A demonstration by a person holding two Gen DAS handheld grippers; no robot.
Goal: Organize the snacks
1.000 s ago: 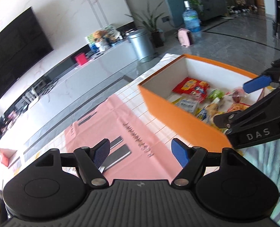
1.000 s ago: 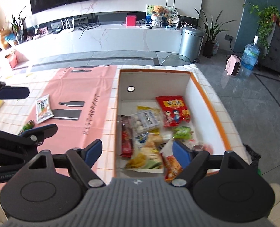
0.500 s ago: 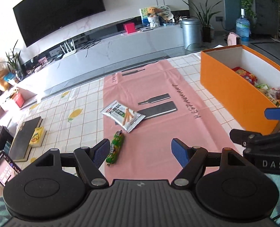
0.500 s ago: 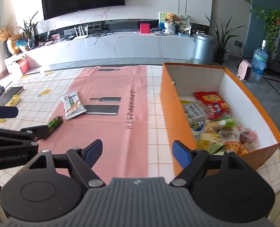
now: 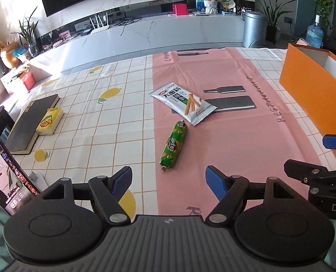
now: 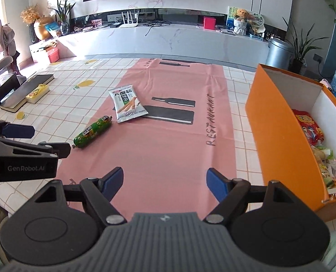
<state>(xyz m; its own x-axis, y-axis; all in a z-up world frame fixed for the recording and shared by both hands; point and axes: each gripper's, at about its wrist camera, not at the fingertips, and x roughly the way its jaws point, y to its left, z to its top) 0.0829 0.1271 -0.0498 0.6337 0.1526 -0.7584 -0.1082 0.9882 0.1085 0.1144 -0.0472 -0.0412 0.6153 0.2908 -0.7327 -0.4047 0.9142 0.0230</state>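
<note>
A green sausage-shaped snack (image 5: 174, 145) lies on the pink mat (image 5: 247, 136), just ahead of my open, empty left gripper (image 5: 169, 182). A silver snack pouch (image 5: 182, 103) lies flat beyond it. Both also show in the right wrist view: the green snack (image 6: 92, 132) and the pouch (image 6: 127, 106). The orange box (image 6: 279, 136) stands at the right with several snack packets (image 6: 310, 131) inside. My right gripper (image 6: 164, 182) is open and empty above the mat, left of the box.
A dark book (image 5: 29, 122) with a yellow pack (image 5: 49, 123) beside it lies at the table's left. A phone (image 5: 2, 172) stands at the near left. The checked tablecloth (image 5: 104, 117) covers the table. A TV console runs along the back wall.
Both grippers have swung left, away from the orange box, and pulled back. The loose snacks on the mat came into the left wrist view. Both stayed open.
</note>
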